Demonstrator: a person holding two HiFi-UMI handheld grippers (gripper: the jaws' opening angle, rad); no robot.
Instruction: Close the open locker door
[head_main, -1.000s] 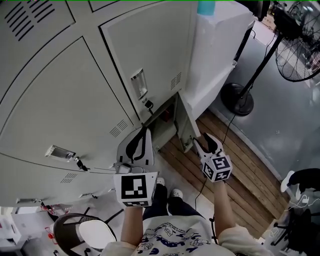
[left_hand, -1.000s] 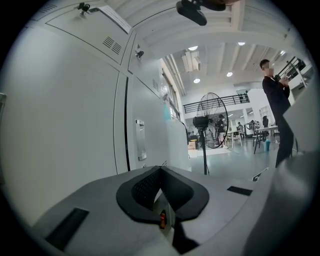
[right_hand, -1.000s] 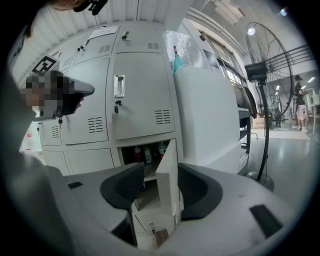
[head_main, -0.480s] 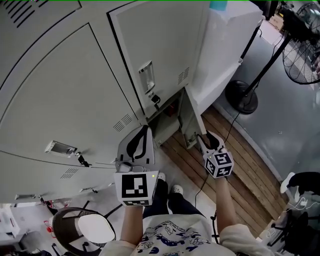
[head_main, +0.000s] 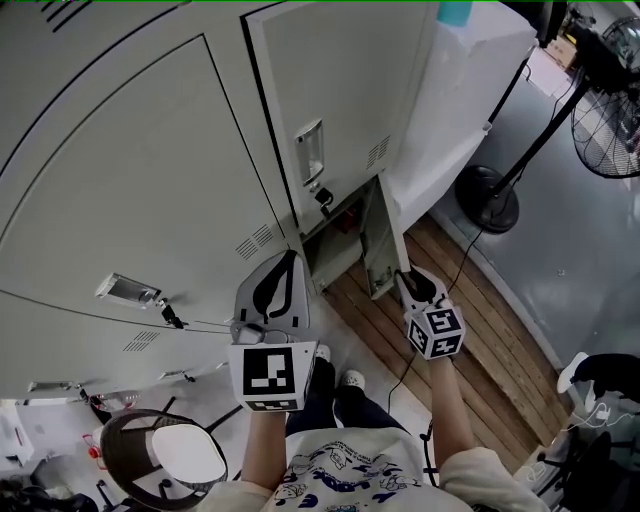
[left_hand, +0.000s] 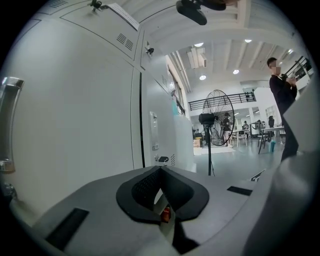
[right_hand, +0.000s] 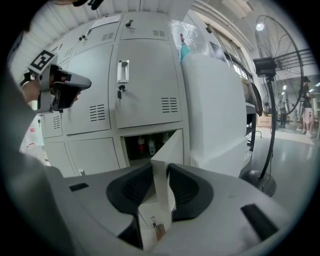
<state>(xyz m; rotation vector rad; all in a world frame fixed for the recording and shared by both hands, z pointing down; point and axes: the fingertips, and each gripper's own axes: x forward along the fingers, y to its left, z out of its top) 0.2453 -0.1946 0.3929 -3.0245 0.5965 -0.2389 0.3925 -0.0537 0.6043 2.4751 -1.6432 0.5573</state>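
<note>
Head view: the person stands before a bank of pale lockers (head_main: 150, 200). The open locker door (head_main: 378, 235) is in the bottom row, at the right end of the bank, just beside a white cabinet (head_main: 450, 110). It is swung out over the wooden floor boards (head_main: 460, 310). The right gripper (head_main: 405, 279) is at the free edge of this door. The left gripper (head_main: 293, 257) hangs apart from it, in front of the neighbouring closed door, with its fingers together.

Left gripper view: the two pads meet at their tips and hold nothing. Ahead are closed locker fronts. Further away there is a standing fan (left_hand: 218, 116), and a person (left_hand: 282, 95) is at the far right.

Right gripper view: the edge of the door stands upright between the jaws, which have just been closing. The pads lie against both faces of it, so the door is clamped. Behind it the compartment (right_hand: 150, 142) is open, and small bottles (right_hand: 141, 145) stand inside.
</note>
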